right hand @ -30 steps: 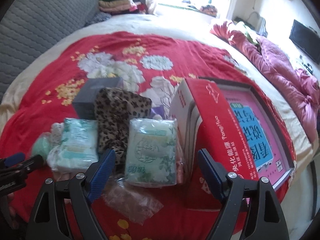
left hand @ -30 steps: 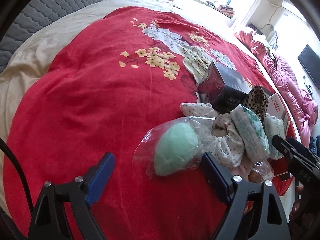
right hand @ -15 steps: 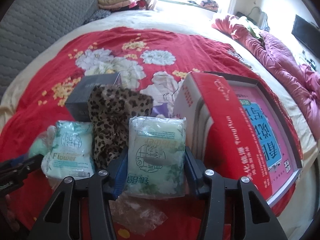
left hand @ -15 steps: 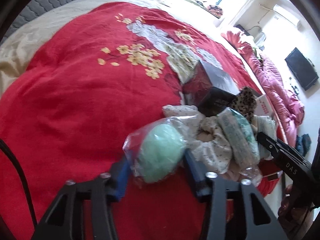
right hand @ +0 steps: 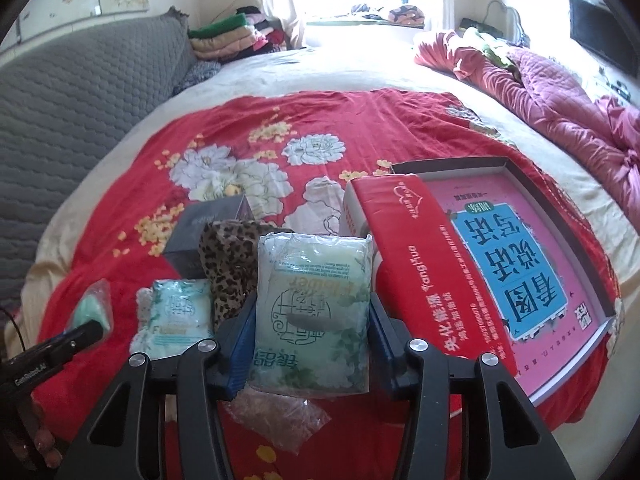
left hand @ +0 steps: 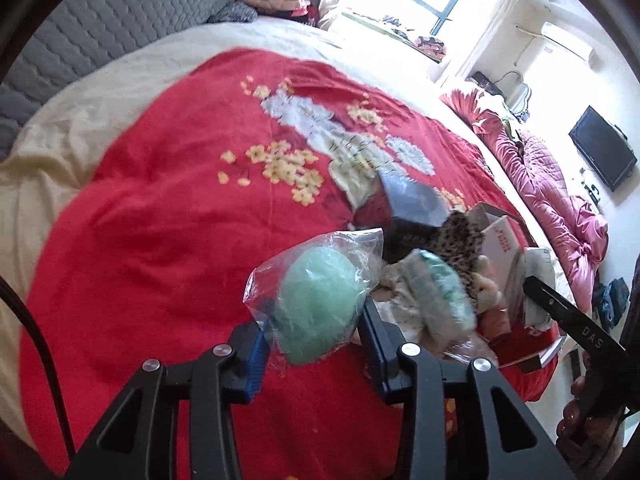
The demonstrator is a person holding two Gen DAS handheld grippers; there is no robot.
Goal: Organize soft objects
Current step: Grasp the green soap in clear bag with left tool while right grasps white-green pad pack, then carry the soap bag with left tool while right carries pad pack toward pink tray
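Note:
A pale green soft ball in a clear plastic bag [left hand: 320, 300] hangs just above the red blanket [left hand: 160, 240], gripped by my left gripper [left hand: 314, 332], whose jaws are still closing on it. In the right wrist view my right gripper [right hand: 310, 336] is shut on a pale green tissue pack [right hand: 312, 280], lifted off the pile. Behind it lie a smaller tissue pack [right hand: 176, 320] and a leopard-print cloth [right hand: 228, 256]. The bagged green ball [right hand: 94, 312] shows at the left edge there.
A dark box [right hand: 208, 220] stands behind the pile. To the right, a red carton [right hand: 408, 248] leans on a flat pink box [right hand: 520, 256]. A crumpled clear bag [right hand: 276, 416] lies under the pack. A pink quilt [right hand: 560, 92] lies far right. A person's hand [left hand: 580, 420] holds the right gripper.
Both grippers closed from wide open onto their objects, the left on the bagged green ball, the right on the tissue pack. Both then rose, lifting them off the blanket.

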